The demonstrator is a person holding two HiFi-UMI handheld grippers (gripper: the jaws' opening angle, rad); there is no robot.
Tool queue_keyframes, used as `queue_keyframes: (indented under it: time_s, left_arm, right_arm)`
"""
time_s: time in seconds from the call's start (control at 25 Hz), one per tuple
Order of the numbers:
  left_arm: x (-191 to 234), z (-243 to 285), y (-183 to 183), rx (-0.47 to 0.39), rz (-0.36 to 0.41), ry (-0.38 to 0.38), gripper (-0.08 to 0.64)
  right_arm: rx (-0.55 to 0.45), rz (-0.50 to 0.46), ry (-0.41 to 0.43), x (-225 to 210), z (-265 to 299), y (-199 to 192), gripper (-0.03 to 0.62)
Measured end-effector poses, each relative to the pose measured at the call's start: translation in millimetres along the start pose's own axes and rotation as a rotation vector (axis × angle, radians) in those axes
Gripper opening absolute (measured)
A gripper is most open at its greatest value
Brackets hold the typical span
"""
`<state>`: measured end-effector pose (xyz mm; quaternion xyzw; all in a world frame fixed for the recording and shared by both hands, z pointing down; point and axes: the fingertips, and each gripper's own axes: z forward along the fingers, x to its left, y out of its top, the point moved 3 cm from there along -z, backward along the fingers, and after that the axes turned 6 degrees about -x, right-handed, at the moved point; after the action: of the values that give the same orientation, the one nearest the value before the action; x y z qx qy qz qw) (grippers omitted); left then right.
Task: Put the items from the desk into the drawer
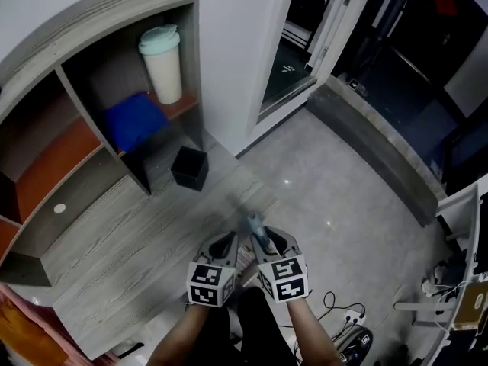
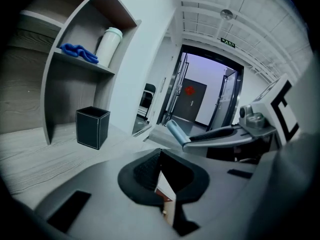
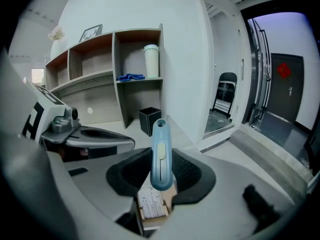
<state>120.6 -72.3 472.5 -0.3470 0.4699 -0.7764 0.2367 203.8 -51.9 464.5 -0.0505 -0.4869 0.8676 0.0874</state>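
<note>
**On the near side of the black box (image 1: 189,168): knife in hand, drawer unseen**

Well apart from the black box, toward the wearer and low in the head view, both claws side by side near the front edge of the grey tabletop (image 1: 114,235). Right claw (image 3: 161,170) pinching a blue utility knife (image 3: 161,151), held upright, hole end uppermost, lower part gripped between the pads. Left claw (image 2: 160,159) pressed together with nothing between the pads, just beside the right one and on the side nearer the box.

Judged from this: one item picked up and carried, not yet put away. No drawer visible in any view, open or closed, so contents unknown and nothing to count as stowed.

Black box standing untouched on the tabletop, at the foot of the shelf unit (image 1: 76,109). Above and behind the box, inside that unit: a white cup (image 1: 162,63) with a pale green lid, and beside it a blue cloth (image 1: 133,120). Unclear whether either belongs among the desk items. Far left of the box, a small white disc (image 1: 59,208) set flat in the tabletop, probably a fitting and not an item.

Left to do, most likely: reach the drawer, open it if shut, lay the knife inside and release, then back for the black box and possibly the cup and cloth. Barely begun, by the look of it.
</note>
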Motion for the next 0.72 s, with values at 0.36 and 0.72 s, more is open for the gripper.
queue_keyframes:
  time_s: [0.36,0.72]
  left_arm:
    - [-39,23,-26,0.059,0.009,-0.049,0.009]
    - [-54,43,-50,0.096,0.034,-0.064,0.009]
  right_arm:
    - [0.032,0.057,-0.031,-31,-18,-33,0.133]
    - [0.049,0.098,-0.03,-46,-15,-65,0.133]
